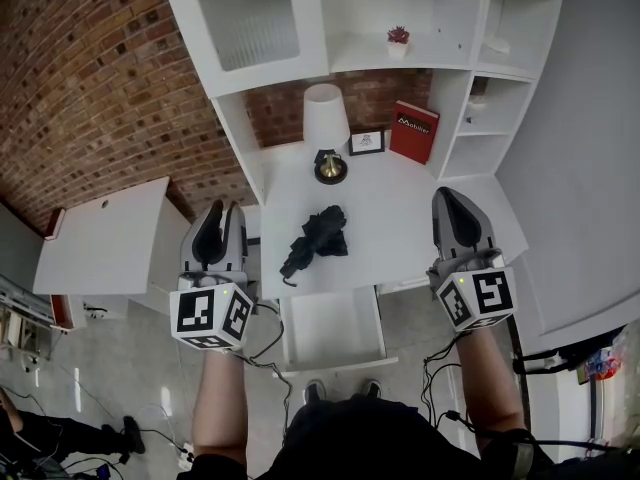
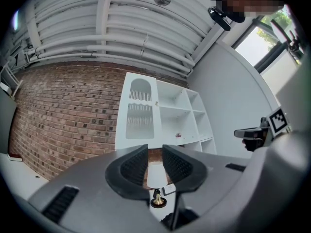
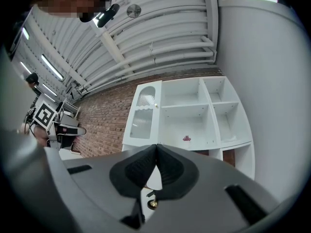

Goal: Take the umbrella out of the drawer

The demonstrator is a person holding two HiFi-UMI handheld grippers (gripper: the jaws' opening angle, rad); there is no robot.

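A folded black umbrella (image 1: 318, 236) lies on the white desk top (image 1: 400, 223), near its front edge. Below it the desk's drawer (image 1: 330, 330) stands pulled out, and what shows of its inside is bare white. My left gripper (image 1: 222, 218) hovers beside the desk's left edge, left of the umbrella, its jaws a little apart with nothing between them (image 2: 155, 161). Over the desk's right front corner, well clear of the umbrella, my right gripper (image 1: 455, 203) is shut and empty (image 3: 156, 159).
At the back of the desk stand a white lamp (image 1: 326, 128), a small framed card (image 1: 367, 143) and a red book (image 1: 413, 131). White shelves with a small plant (image 1: 398, 40) rise behind. A low white cabinet (image 1: 105, 238) stands left. Cables (image 1: 265, 343) trail on the floor.
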